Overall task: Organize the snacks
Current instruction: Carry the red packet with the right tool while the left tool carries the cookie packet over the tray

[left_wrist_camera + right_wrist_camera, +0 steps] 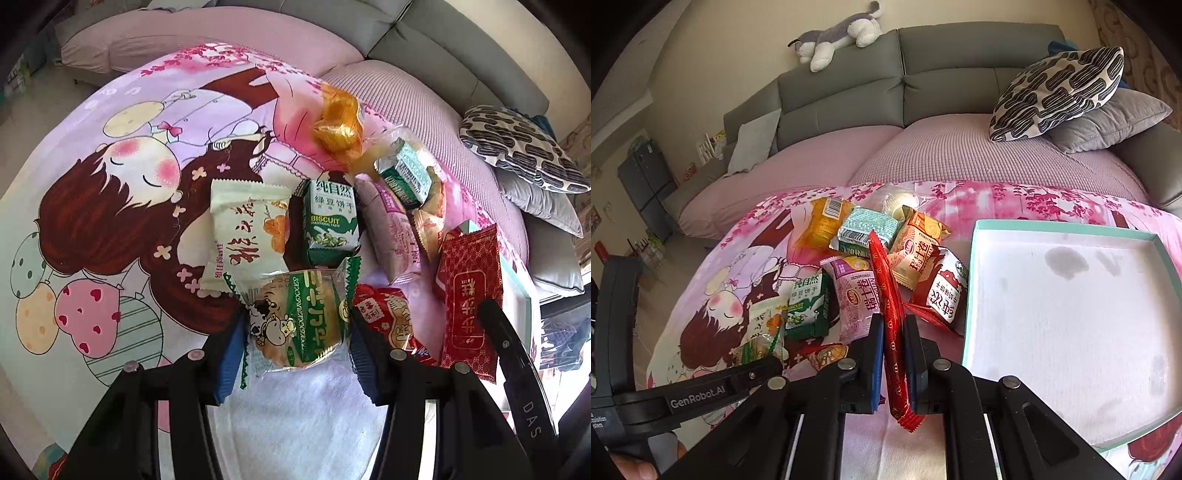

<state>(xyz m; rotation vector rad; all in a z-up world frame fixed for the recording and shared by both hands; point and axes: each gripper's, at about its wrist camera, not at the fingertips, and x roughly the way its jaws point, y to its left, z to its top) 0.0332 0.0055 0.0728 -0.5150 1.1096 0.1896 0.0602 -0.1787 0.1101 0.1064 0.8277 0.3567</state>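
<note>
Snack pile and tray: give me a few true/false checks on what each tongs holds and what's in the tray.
1. The right tongs grip a red packet edge-on. True.
2. The left tongs are empty. False: they clamp the round biscuit packet.
3. The teal-rimmed tray holds several snacks. False: no snack lies in it.
4. A green biscuit box lies beyond the left tongs. True.

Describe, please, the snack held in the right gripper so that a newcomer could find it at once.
Start at the shallow mint-rimmed box on the cartoon-print cloth; the snack pile lies just left of it. At the pile's near edge, the right gripper clamps a long red packet edge-on. It is the only slim, flat one, patterned with small gold rings, whereas its neighbours are puffy pillow packs.
</note>
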